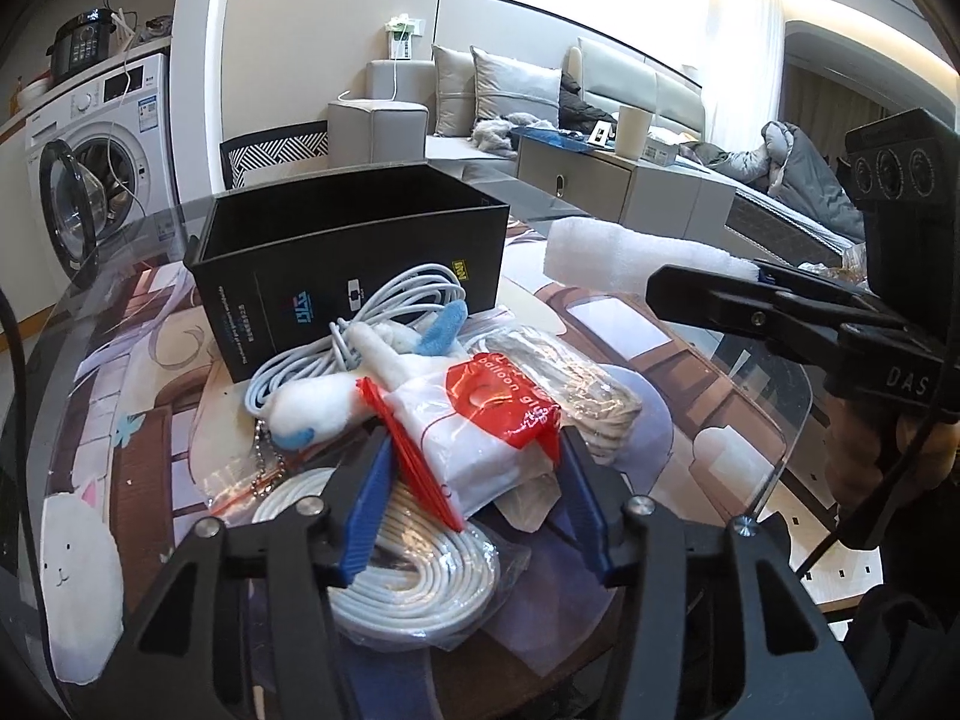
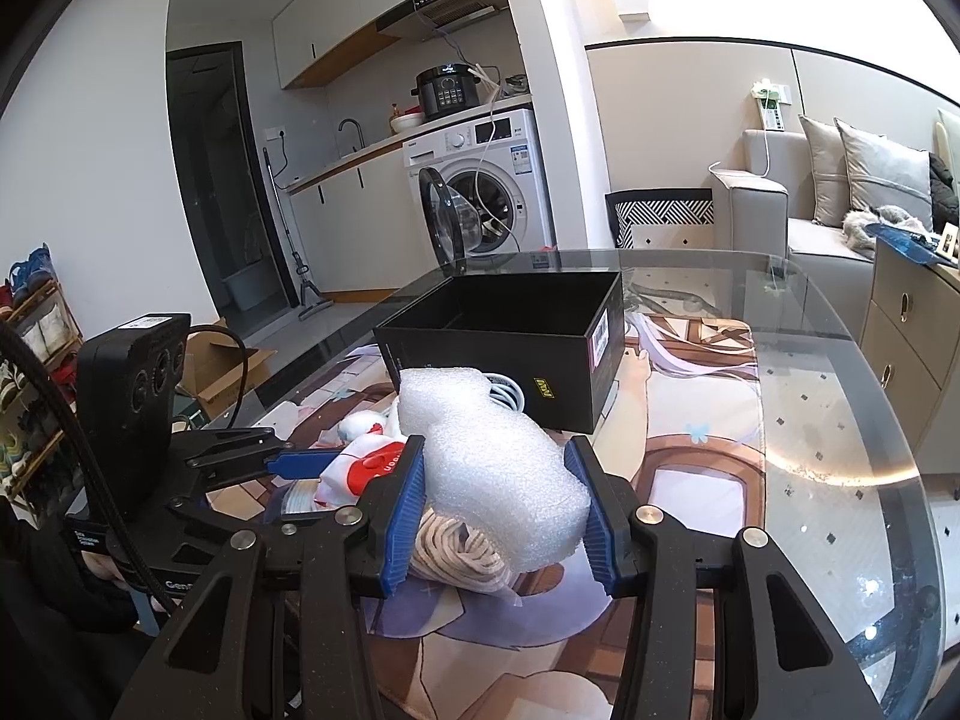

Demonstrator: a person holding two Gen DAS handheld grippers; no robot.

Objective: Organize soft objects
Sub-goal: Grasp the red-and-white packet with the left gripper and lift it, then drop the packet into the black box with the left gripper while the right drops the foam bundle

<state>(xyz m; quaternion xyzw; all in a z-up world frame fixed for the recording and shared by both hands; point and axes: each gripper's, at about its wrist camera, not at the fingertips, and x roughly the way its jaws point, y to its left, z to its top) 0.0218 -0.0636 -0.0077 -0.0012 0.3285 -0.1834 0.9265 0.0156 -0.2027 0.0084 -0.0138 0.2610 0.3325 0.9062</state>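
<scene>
Gripping a white foam sheet (image 2: 492, 456), the right gripper (image 2: 501, 507) has its blue pads (image 2: 403, 510) pressed against both sides of the wad, which sits raised above a coil of beige rope (image 2: 462, 546). Its own camera shows this grasp plainly; the left wrist view catches only the foam's far end (image 1: 630, 255) sticking out past the right gripper's black fingers (image 1: 774, 315).

The left gripper (image 1: 474, 504) has its fingers moderately spread around a red-and-white balloon packet (image 1: 480, 420), both pads right up against the packet's edges; whether they pinch it I cannot tell. Only this view lays out the whole pile: a plush toy (image 1: 318, 405) with blue ears beside the packet, a bundle of pale blue cable (image 1: 384, 306) behind it, a bagged flat white cord (image 1: 408, 582) under the fingers, and the rope in its bag (image 1: 576, 384) to the right.

A black box (image 1: 348, 258) stands open just behind the pile, on a glass table (image 2: 840, 420) over a cartoon mat. The right wrist view alone looks into the box (image 2: 516, 312), showing a dark interior with a divider, and sees the left gripper (image 2: 288, 462) from the side. A washing machine (image 2: 486, 180) stands beyond.
</scene>
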